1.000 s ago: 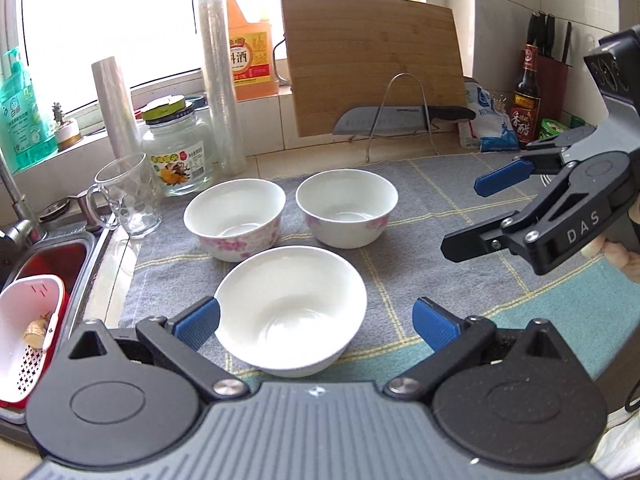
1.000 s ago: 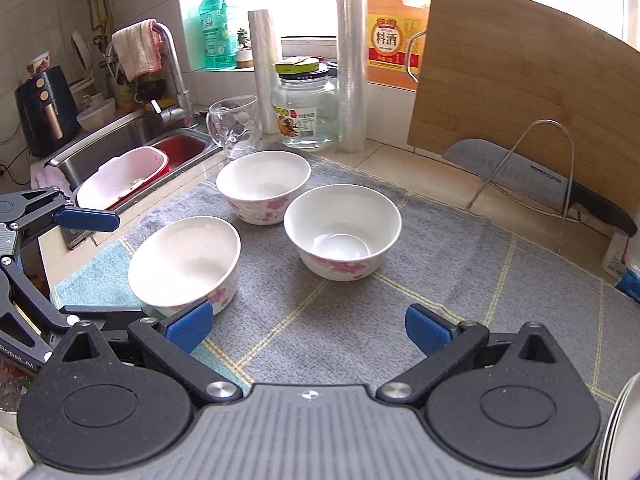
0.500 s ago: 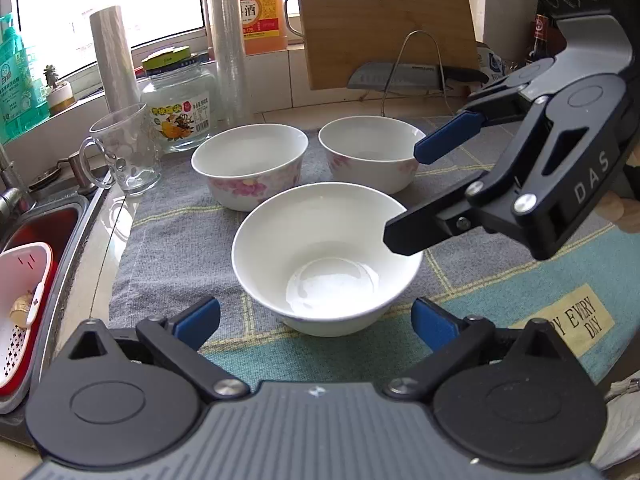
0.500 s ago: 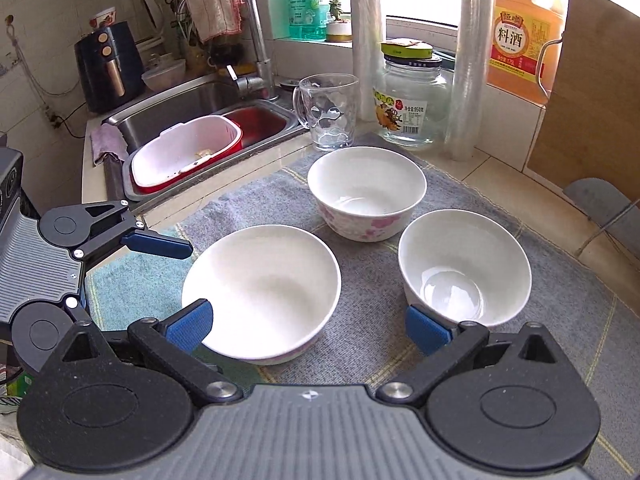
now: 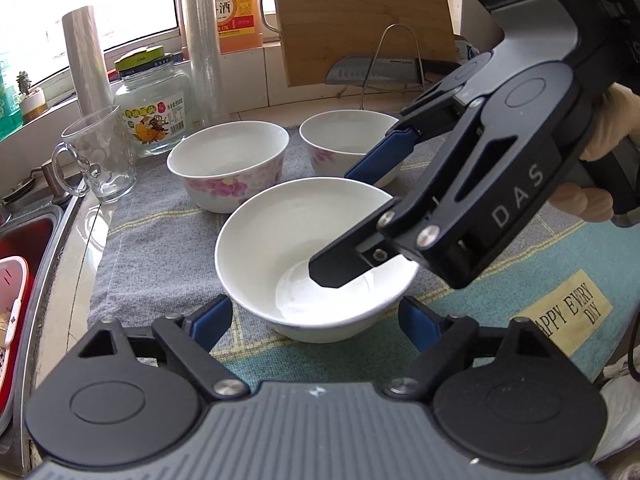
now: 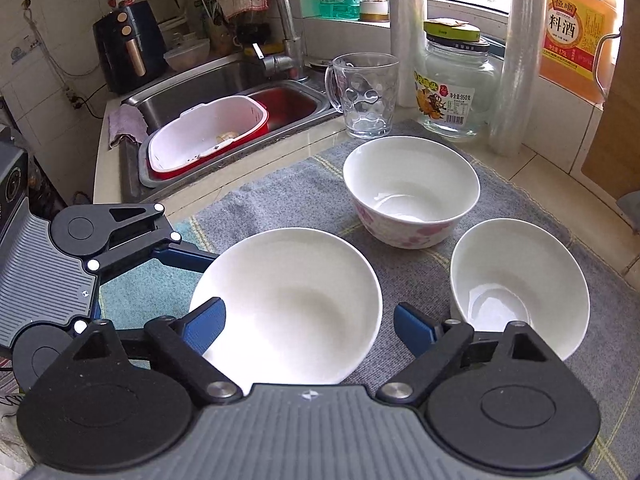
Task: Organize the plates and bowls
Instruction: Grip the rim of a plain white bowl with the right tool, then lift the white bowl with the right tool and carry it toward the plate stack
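Left gripper has its blue-padded jaws closing in on either side of the plain white ceramic bowl, which sits between them on the grey woven mat; can't really tell if the pads are touching the walls yet, so I'd call it not gripped.

Right gripper, black with "DAS" on the side, is also closing around that same bowl: one finger dips inside it, the other stays outside the rim, and it isn't clearly pinching it.

Writing, left to right in the left wrist view: the clear glass jar with a green lid has a fruit label in Chinese, the orange plastic jug reads 料酒, and the mat's yellow patch says "HAPPY EVERY DAY".

Two white bowls with pink flowers sit just behind the plain one.
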`<state>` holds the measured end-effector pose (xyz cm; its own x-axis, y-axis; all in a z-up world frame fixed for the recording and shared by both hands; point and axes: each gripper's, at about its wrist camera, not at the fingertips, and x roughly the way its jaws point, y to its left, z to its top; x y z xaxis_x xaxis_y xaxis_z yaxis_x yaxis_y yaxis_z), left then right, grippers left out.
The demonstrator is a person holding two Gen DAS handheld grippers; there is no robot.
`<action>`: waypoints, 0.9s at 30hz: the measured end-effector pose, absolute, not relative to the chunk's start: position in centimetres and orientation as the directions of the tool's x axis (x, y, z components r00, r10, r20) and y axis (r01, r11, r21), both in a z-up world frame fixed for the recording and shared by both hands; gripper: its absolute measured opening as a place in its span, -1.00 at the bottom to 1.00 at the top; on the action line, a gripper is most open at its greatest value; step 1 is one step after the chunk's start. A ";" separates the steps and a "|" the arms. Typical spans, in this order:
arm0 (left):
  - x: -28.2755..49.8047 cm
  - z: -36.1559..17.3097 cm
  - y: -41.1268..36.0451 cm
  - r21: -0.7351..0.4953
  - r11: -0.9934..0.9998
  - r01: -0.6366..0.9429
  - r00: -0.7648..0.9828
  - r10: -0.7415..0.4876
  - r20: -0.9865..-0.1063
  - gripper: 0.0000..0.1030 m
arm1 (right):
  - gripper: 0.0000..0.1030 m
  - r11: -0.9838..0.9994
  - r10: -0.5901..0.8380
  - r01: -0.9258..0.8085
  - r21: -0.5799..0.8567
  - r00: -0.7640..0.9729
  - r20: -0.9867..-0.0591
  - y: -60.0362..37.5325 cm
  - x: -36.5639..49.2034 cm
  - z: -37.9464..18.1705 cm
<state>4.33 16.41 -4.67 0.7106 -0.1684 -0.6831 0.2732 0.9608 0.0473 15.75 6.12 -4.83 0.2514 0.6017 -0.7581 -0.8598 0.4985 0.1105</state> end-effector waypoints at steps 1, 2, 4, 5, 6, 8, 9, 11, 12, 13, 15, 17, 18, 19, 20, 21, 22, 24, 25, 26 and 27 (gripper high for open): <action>4.3 -4.6 16.4 0.048 0.961 0.273 0.713 -0.169 -0.681 0.73 | 0.67 0.497 0.600 -0.861 0.113 0.246 -0.761 6.3 15.9 -4.9; 4.3 -4.6 16.4 0.049 0.961 0.274 0.714 -0.169 -0.679 0.73 | 0.65 0.498 0.597 -0.860 0.114 0.245 -0.764 6.3 16.0 -5.0; 4.4 -4.6 16.5 0.048 0.960 0.275 0.716 -0.171 -0.677 0.73 | 0.57 0.496 0.595 -0.860 0.117 0.239 -0.767 6.4 16.2 -5.1; 4.4 -4.6 16.5 0.045 0.960 0.276 0.715 -0.174 -0.677 0.72 | 0.55 0.497 0.595 -0.860 0.119 0.238 -0.768 6.4 16.3 -5.1; 4.5 -4.6 16.6 0.044 0.960 0.278 0.714 -0.176 -0.677 0.72 | 0.52 0.496 0.595 -0.860 0.121 0.236 -0.768 6.4 16.4 -5.1; 4.5 -4.6 16.6 0.040 0.959 0.282 0.715 -0.182 -0.676 0.71 | 0.47 0.495 0.595 -0.860 0.124 0.231 -0.770 6.5 16.5 -5.2; 4.4 -4.6 16.6 0.035 0.958 0.286 0.714 -0.188 -0.674 0.67 | 0.46 0.494 0.594 -0.860 0.125 0.229 -0.771 6.6 16.6 -5.2; 4.4 -4.6 16.6 0.030 0.956 0.292 0.712 -0.196 -0.674 0.65 | 0.44 0.494 0.593 -0.860 0.128 0.225 -0.773 6.6 16.8 -5.3; 4.4 -4.6 16.6 0.028 0.956 0.291 0.713 -0.197 -0.673 0.65 | 0.44 0.494 0.592 -0.860 0.129 0.224 -0.774 6.6 16.8 -5.3; 4.4 -4.6 16.6 0.027 0.956 0.291 0.712 -0.198 -0.674 0.65 | 0.44 0.493 0.592 -0.860 0.130 0.222 -0.775 6.6 16.9 -5.3; 4.4 -4.5 16.6 0.025 0.956 0.291 0.711 -0.199 -0.675 0.65 | 0.44 0.494 0.591 -0.860 0.131 0.221 -0.776 6.7 16.9 -5.3; 4.5 -4.5 16.6 0.026 0.956 0.291 0.709 -0.198 -0.676 0.65 | 0.44 0.493 0.591 -0.859 0.134 0.218 -0.777 6.7 16.9 -5.3; 4.4 -4.5 16.6 0.028 0.956 0.292 0.709 -0.197 -0.678 0.65 | 0.44 0.493 0.591 -0.859 0.136 0.217 -0.777 6.7 16.9 -5.2; 4.4 -4.5 16.5 0.030 0.956 0.292 0.708 -0.195 -0.679 0.65 | 0.44 0.494 0.592 -0.858 0.139 0.215 -0.777 6.7 17.0 -5.2; 4.4 -4.5 16.5 0.033 0.956 0.293 0.708 -0.193 -0.679 0.65 | 0.44 0.494 0.592 -0.858 0.140 0.214 -0.777 6.7 17.0 -5.2; 4.4 -4.4 16.4 0.037 0.955 0.294 0.708 -0.192 -0.679 0.65 | 0.44 0.494 0.592 -0.858 0.140 0.214 -0.777 6.7 16.9 -5.2; 4.4 -4.4 16.4 0.039 0.955 0.295 0.708 -0.191 -0.680 0.65 | 0.44 0.495 0.592 -0.857 0.140 0.215 -0.777 6.7 16.9 -5.1; 4.4 -4.3 16.3 0.042 0.954 0.296 0.706 -0.189 -0.682 0.65 | 0.44 0.494 0.593 -0.858 0.138 0.217 -0.775 6.6 16.7 -5.0; 4.3 -4.2 16.2 0.043 0.954 0.297 0.706 -0.189 -0.683 0.65 | 0.44 0.494 0.594 -0.858 0.138 0.217 -0.774 6.5 16.6 -4.9; 4.3 -4.1 16.1 0.043 0.953 0.299 0.705 -0.190 -0.683 0.65 | 0.44 0.495 0.595 -0.858 0.139 0.218 -0.773 6.4 16.6 -4.8; 4.2 -3.9 16.0 0.045 0.952 0.302 0.705 -0.191 -0.683 0.65 | 0.44 0.496 0.596 -0.857 0.140 0.219 -0.772 6.2 16.5 -4.7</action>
